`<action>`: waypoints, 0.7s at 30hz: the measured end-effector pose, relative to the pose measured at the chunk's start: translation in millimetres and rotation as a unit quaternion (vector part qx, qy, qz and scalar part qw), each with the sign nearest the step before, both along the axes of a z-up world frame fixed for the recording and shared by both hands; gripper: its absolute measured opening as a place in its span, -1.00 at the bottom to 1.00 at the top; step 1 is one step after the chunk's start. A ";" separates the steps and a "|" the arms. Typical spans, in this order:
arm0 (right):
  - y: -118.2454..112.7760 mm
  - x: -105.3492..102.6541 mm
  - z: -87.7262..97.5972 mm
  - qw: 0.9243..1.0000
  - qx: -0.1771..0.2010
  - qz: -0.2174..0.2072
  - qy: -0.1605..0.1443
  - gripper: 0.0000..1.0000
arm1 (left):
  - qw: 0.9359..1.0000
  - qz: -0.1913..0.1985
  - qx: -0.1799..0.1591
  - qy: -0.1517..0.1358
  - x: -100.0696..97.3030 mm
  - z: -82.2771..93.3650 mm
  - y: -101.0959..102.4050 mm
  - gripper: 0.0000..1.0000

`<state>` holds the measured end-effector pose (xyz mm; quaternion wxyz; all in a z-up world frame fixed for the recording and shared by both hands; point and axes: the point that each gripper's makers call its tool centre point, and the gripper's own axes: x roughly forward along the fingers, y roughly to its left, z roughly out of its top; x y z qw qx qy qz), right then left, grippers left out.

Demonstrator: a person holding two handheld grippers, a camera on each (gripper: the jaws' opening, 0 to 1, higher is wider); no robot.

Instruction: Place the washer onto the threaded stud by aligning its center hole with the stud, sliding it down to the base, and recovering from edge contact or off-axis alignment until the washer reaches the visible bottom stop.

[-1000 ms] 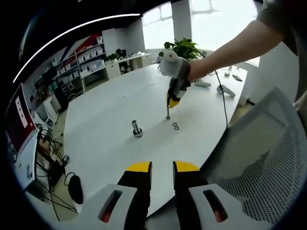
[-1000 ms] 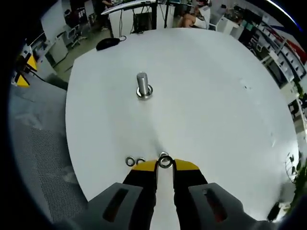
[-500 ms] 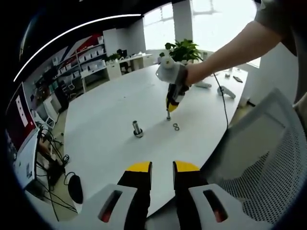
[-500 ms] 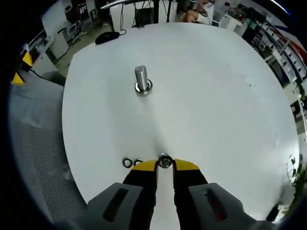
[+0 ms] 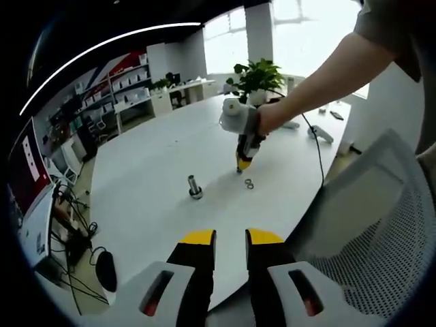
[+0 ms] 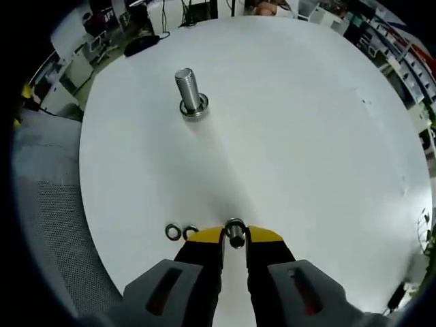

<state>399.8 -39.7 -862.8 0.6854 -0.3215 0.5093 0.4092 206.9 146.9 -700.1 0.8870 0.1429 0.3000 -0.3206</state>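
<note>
Two grippers: left gripper [image 5: 230,238] sat low at 6 o'clock in its own view; right gripper [image 6: 234,235] sat at 6 o'clock in its own view.
Left gripper state: jaws stood slightly apart with nothing between them, held off the near edge of the table [image 5: 157,157].
Right gripper state: jaws pinched a washer [image 6: 235,231] at their yellow tips; the ring stood on edge between them.
Right gripper, seen from the left gripper view: it [image 5: 242,163] pointed tips-down over the table at about 12 o'clock, held by a gloved hand [image 5: 240,117] on a bare arm reaching in from 2 o'clock.
Stud: threaded, upright on a round base, at 11 o'clock in the right gripper view [image 6: 187,92]; in the left gripper view it [image 5: 194,187] stood near the centre, at about 8 o'clock from the right gripper's tips.
Washer vs stud: well apart; stud shaft bare.
Spare washers: two lay flat side by side on the table, just at 9 o'clock of the right gripper's tips [image 6: 181,232]; in the left gripper view they [image 5: 250,183] lay just below those tips.
Surroundings: mesh chair [image 5: 368,238] at 4 o'clock, potted plant [image 5: 255,73] at 12 o'clock, shelves [image 5: 119,85] at 10 o'clock in the left gripper view.
</note>
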 end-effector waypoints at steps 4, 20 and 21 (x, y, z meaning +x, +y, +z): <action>-1.9 -0.6 -2.5 1.000 -0.003 -0.007 0.000 -0.72 | 1.000 -0.006 -0.005 -0.001 -0.5 1.0 -2.2 -0.70; -13.8 -5.0 1.2 0.999 -0.014 -0.045 -0.010 -0.67 | 0.999 -0.019 -0.033 0.003 -4.7 6.0 -11.1 -0.66; -14.3 -6.0 2.0 0.999 -0.013 -0.049 -0.010 -0.66 | 0.999 -0.021 -0.036 0.005 -5.6 5.5 -12.7 -0.65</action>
